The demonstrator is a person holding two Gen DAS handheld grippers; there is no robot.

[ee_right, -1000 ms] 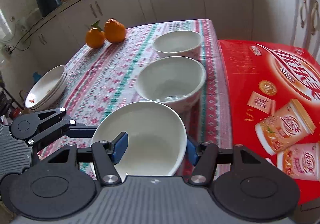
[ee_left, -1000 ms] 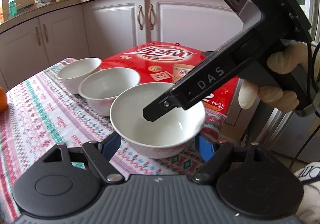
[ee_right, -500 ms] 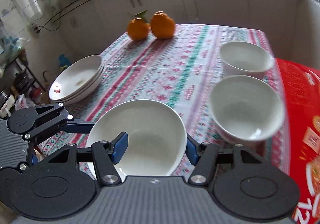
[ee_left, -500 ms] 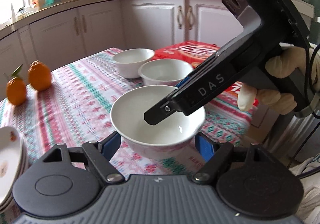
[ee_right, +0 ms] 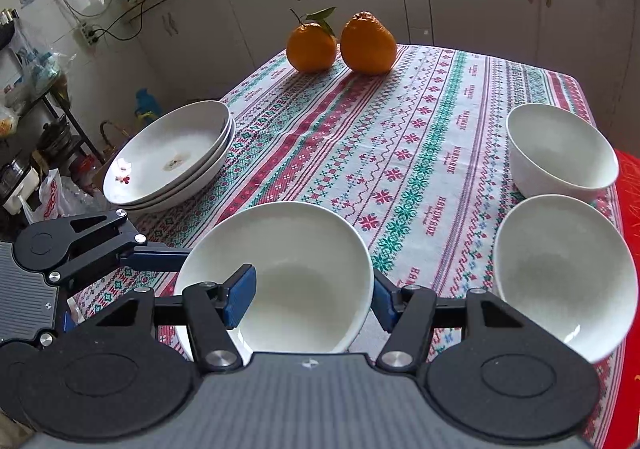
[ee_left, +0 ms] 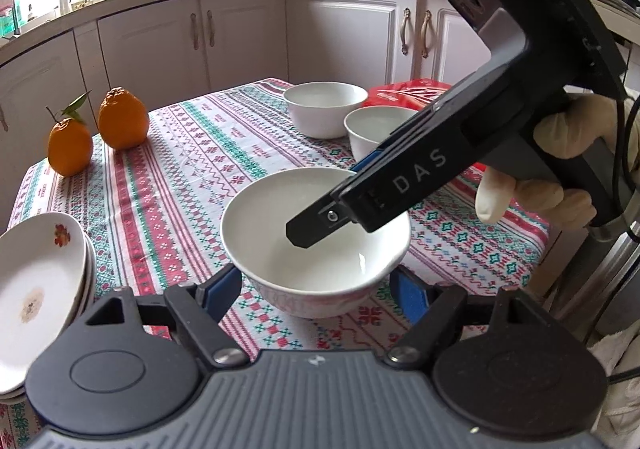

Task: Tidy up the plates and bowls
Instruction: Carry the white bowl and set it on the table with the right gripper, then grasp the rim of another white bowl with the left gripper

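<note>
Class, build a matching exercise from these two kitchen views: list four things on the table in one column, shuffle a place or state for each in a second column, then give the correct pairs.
Things
1. Large white bowl
2. Two oranges
3. Stack of plates
4. Red box

Places or states
A. At the table's far end, side by side
B. Beyond the two small bowls
C. Between the gripper fingers, one right gripper finger inside the rim
D. Piled at the table's left edge, flower print on top

Pairs: 1-C, 2-A, 3-D, 4-B
</note>
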